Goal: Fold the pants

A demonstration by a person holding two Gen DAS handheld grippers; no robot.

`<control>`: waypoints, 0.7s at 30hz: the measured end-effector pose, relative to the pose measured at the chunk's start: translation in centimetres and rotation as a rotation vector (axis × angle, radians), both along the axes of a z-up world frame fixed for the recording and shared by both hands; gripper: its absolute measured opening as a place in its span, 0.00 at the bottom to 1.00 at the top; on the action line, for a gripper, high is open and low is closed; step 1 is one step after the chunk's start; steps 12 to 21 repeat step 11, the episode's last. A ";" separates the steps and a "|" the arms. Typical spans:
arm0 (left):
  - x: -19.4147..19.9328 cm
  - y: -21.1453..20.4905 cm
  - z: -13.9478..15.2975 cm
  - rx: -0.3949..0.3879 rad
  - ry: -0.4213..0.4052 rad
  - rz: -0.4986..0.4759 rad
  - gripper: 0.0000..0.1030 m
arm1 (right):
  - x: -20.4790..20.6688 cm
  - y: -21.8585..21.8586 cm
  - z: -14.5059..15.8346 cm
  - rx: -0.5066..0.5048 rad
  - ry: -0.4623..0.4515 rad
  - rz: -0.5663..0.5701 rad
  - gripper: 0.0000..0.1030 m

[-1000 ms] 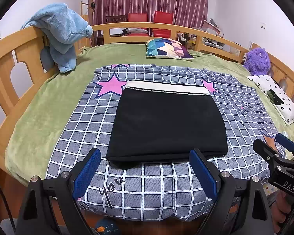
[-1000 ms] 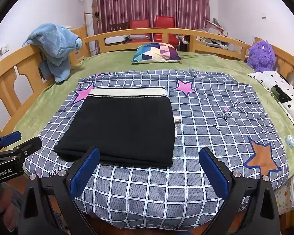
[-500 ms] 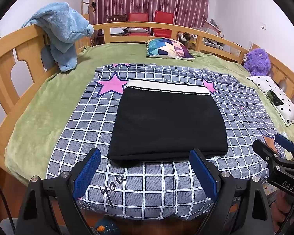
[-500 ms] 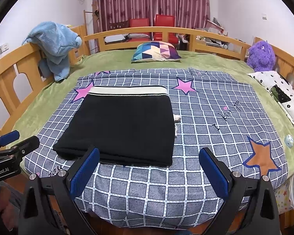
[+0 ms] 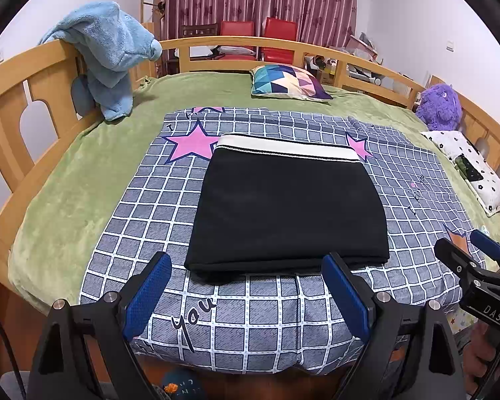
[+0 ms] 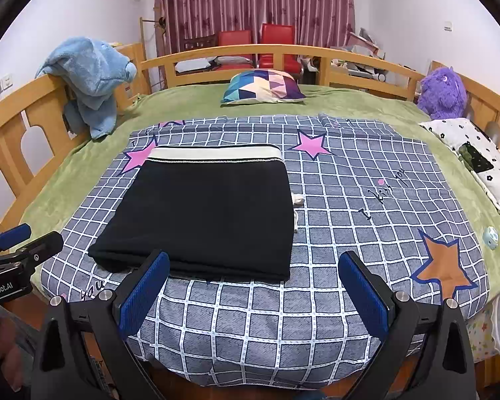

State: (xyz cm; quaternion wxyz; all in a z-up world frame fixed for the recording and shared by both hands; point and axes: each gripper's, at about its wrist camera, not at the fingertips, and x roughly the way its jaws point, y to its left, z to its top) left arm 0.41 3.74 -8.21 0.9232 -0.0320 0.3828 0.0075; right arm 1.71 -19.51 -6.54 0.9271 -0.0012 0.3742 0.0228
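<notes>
Black pants [image 5: 286, 206] [image 6: 206, 213] with a cream waistband at the far end lie folded into a flat rectangle on a grey checked quilt [image 5: 250, 320] [image 6: 350, 220]. My left gripper [image 5: 246, 286] hovers open just short of the pants' near edge, nothing between its blue pads. My right gripper [image 6: 253, 286] is also open and empty, near the pants' near right corner. Each gripper shows at the edge of the other's view: the right one [image 5: 473, 260] and the left one [image 6: 20, 243].
The quilt lies on a green blanket [image 5: 80, 180] over a bed with a wooden rail [image 5: 16, 76]. A blue plush [image 5: 106, 50] hangs on the left rail. A patterned cushion [image 5: 290, 81], a purple plush [image 5: 440, 106] and a dotted pillow [image 5: 470, 170] sit around the bed.
</notes>
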 end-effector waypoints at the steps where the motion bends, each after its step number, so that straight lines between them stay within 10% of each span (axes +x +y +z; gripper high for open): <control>1: 0.0 0.0 0.0 0.000 0.001 0.001 0.89 | 0.0 0.0 0.0 -0.001 0.001 0.000 0.97; 21: -0.1 0.1 0.1 -0.003 -0.002 0.003 0.89 | 0.1 -0.2 -0.2 0.000 0.001 0.003 0.97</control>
